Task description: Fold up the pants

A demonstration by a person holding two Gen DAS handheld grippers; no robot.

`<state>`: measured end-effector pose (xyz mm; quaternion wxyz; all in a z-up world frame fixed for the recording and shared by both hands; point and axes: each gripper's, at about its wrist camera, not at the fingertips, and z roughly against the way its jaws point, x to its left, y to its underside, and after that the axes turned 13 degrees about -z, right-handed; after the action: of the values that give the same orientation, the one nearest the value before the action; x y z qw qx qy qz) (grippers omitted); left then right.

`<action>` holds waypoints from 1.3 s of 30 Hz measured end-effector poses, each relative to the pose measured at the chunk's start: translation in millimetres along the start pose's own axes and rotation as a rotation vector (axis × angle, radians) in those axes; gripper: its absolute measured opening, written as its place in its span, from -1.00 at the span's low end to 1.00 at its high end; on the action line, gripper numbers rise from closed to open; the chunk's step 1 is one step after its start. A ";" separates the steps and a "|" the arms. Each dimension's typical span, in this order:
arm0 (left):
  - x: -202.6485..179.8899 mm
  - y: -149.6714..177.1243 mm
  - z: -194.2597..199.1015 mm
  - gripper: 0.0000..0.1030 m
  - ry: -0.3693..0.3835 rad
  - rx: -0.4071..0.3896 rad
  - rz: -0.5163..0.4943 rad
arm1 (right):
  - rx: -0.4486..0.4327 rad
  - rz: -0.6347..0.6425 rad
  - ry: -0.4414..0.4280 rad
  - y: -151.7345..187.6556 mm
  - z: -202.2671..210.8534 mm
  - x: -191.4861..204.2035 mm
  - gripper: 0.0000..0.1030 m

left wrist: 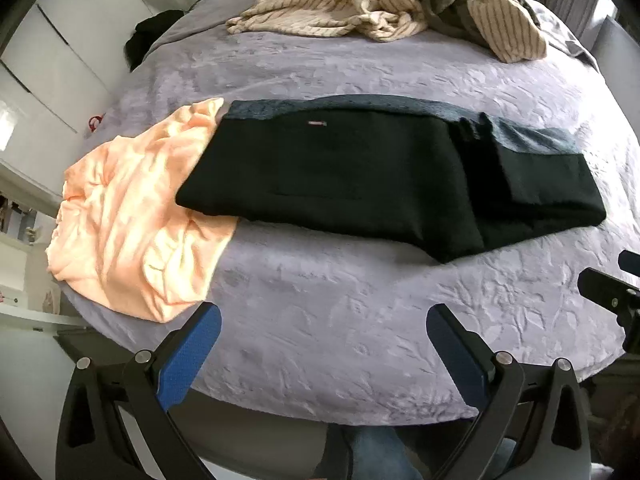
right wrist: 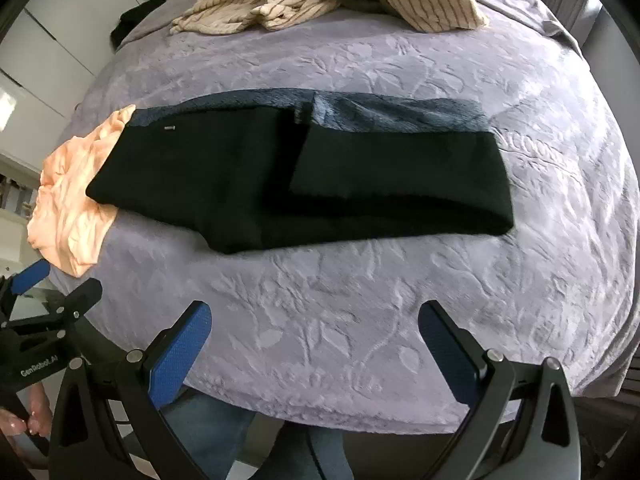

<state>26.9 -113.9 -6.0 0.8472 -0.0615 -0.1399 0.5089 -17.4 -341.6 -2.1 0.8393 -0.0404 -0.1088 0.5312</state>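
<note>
We see a bed under a lilac embossed spread filling both views, its near edge curving past us at six o'clock. Across the middle lie the black pants, already doubled over lengthwise with a blue-grey inner face showing along the far edge; their left end rests on a peach garment at nine o'clock, and a striped cream heap sits well apart at twelve. Our left gripper hovers over bare spread near the bed edge, fingers spread wide and holding nothing; our right gripper does likewise, also spread and empty, with the pants beyond it toward twelve o'clock. We judge another fold is due, end over end. The risks from here: pinching at the left end could catch the peach garment along with the pants and drag it into the fold; a shallow pinch could take only the top layer, so the stacked legs slide apart; and the plush spread may bunch up into the jaws.
</note>
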 end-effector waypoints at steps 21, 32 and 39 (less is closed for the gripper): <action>70.7 -31.4 -70.7 1.00 0.132 0.066 -0.023 | 0.093 -0.054 0.062 -27.0 -57.1 64.5 1.00; 86.2 -42.9 -93.4 1.00 0.178 0.075 0.004 | 0.123 -0.069 0.084 -32.0 -73.5 74.8 1.00; 97.7 -44.8 -106.0 1.00 0.215 0.072 0.051 | 0.135 -0.054 0.076 -36.1 -83.3 83.2 1.00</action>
<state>139.8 -45.2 -78.9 0.8457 -0.0890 -0.0281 0.5255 67.5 -278.3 -64.9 0.8577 -0.0012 -0.0418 0.5124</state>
